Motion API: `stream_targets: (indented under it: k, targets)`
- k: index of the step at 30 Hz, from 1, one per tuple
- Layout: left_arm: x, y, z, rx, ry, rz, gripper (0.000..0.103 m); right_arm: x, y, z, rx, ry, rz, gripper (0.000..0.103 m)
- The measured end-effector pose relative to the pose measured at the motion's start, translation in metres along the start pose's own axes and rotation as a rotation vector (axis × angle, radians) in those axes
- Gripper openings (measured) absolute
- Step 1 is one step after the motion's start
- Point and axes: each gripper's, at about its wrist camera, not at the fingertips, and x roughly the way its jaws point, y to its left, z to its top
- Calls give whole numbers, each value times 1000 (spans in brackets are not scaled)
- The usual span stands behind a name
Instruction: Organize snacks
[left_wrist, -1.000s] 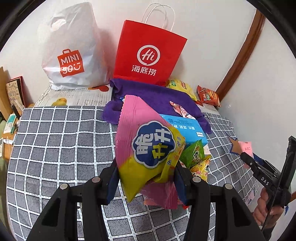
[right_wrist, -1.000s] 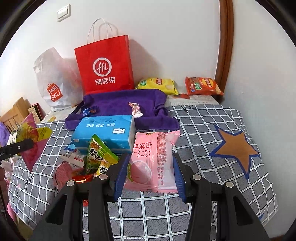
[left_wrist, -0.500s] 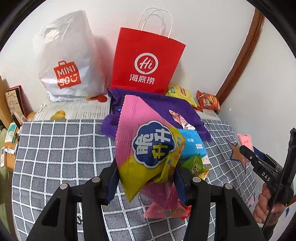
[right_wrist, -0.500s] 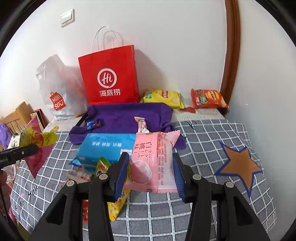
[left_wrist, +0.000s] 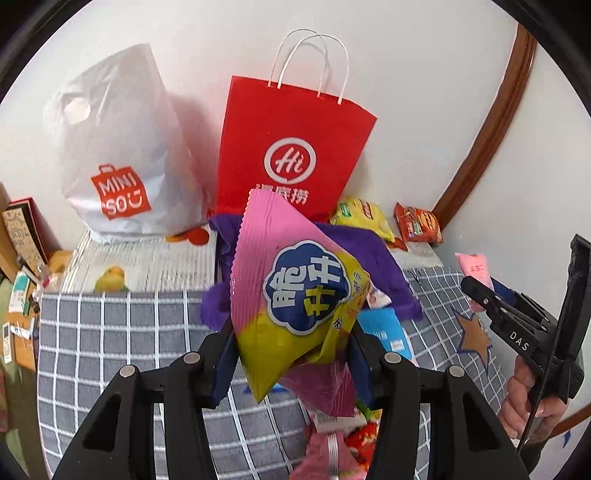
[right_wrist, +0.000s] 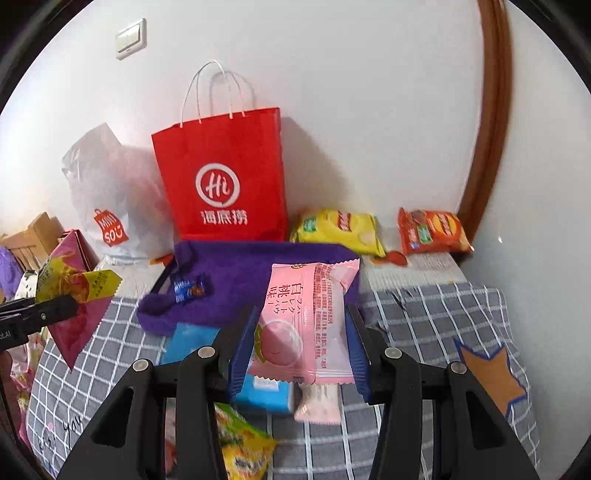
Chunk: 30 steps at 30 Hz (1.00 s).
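Note:
My left gripper (left_wrist: 291, 365) is shut on a pink and yellow snack bag (left_wrist: 291, 295), held up above the checked cloth. In the right wrist view that same bag (right_wrist: 74, 295) hangs at the far left. My right gripper (right_wrist: 299, 350) is shut on a pale pink peach snack packet (right_wrist: 306, 317), lifted over the blue tissue pack (right_wrist: 192, 339). A red paper bag (left_wrist: 291, 147) with white handles stands upright at the back against the wall. A purple cloth (right_wrist: 251, 269) lies in front of it with a small blue candy (right_wrist: 188, 290) on it.
A white plastic bag (left_wrist: 118, 158) stands left of the red bag. Yellow chips (right_wrist: 338, 230) and orange chips (right_wrist: 432, 230) lie by the wall at right. More snack packs (right_wrist: 240, 446) lie on the checked cloth (right_wrist: 424, 317). A wooden door frame (right_wrist: 487, 129) rises at right.
Both grippers have risen and moved toward the bags at the wall, each carrying its packet. The red bag looms larger and the pile on the cloth has slipped lower in both views.

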Motion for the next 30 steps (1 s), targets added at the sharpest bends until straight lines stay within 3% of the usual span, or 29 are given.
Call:
stream_targets:
  k: [13,30]
  targets:
    - [30,7,45,16,25,13,50,41,25,57,-45,-41,64,47]
    - [86,26,67,8,70,10,50,109,1,73,3,19,72,47]
